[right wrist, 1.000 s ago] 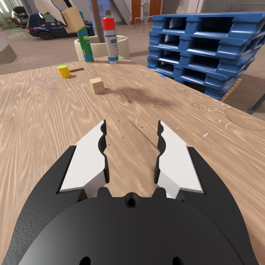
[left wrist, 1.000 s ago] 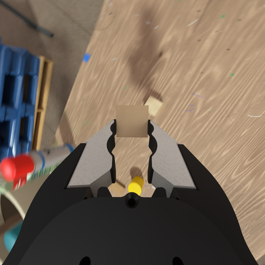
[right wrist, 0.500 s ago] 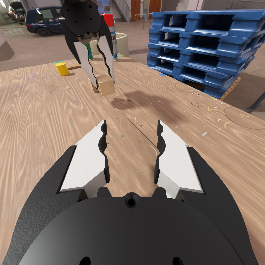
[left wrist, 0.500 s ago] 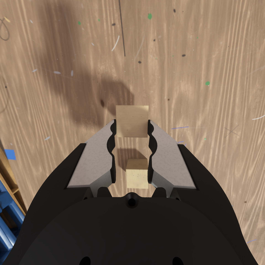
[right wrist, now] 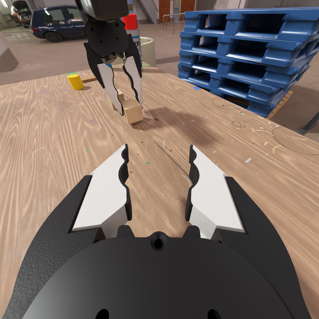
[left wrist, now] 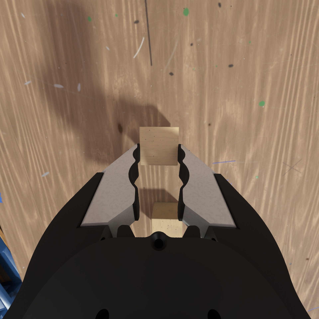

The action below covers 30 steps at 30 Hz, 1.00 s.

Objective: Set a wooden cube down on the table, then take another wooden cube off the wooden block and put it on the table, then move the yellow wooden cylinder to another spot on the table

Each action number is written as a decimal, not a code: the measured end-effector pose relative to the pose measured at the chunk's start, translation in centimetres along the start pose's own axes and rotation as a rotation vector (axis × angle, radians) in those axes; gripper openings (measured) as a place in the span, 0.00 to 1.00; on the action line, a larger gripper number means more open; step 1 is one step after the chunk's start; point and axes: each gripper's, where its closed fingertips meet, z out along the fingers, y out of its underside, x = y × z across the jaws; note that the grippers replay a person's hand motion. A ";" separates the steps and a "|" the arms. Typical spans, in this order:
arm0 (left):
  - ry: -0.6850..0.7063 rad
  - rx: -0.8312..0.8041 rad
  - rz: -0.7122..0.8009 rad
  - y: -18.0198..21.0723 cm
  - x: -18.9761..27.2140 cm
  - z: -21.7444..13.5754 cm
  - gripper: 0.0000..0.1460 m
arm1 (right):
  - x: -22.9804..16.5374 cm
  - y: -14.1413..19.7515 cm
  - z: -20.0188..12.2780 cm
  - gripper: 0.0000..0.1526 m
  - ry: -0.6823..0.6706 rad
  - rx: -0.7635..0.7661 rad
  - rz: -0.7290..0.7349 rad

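Note:
My left gripper (left wrist: 158, 146) is shut on a pale wooden cube (left wrist: 158, 136), pointing down at the table. In the right wrist view the left gripper (right wrist: 131, 110) holds that cube (right wrist: 134, 114) at or just above the table top; I cannot tell if it touches. A second wooden cube (left wrist: 166, 220) sits on the table just behind it, and also shows in the right wrist view (right wrist: 120, 97). The yellow cylinder (right wrist: 75, 82) stands at the far left, beside a flat wooden block (right wrist: 88, 79). My right gripper (right wrist: 158, 146) is open and empty, low over the table.
A wooden table (right wrist: 51, 155) with paint flecks. A red-capped spray can (right wrist: 132, 24) stands at the far edge, partly hidden by the left gripper. Beyond are a pale round bin (right wrist: 148, 50), stacked blue pallets (right wrist: 241, 51) on the right, and a dark car (right wrist: 57, 22).
My left gripper has come down with its cube, from high over the table to table level just in front of the second cube. The right gripper has not moved.

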 end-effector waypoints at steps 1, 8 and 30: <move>0.003 0.001 -0.004 0.0 0.1 0.1 0.30 | 0.0 0.0 0.0 0.47 0.000 -0.001 -0.001; 0.005 -0.015 -0.027 0.4 0.2 0.5 0.30 | -0.1 0.0 0.1 0.46 -0.002 -0.004 -0.003; -0.030 -0.036 -0.031 0.7 0.2 0.6 0.59 | -0.2 0.0 0.1 0.47 -0.008 -0.002 0.003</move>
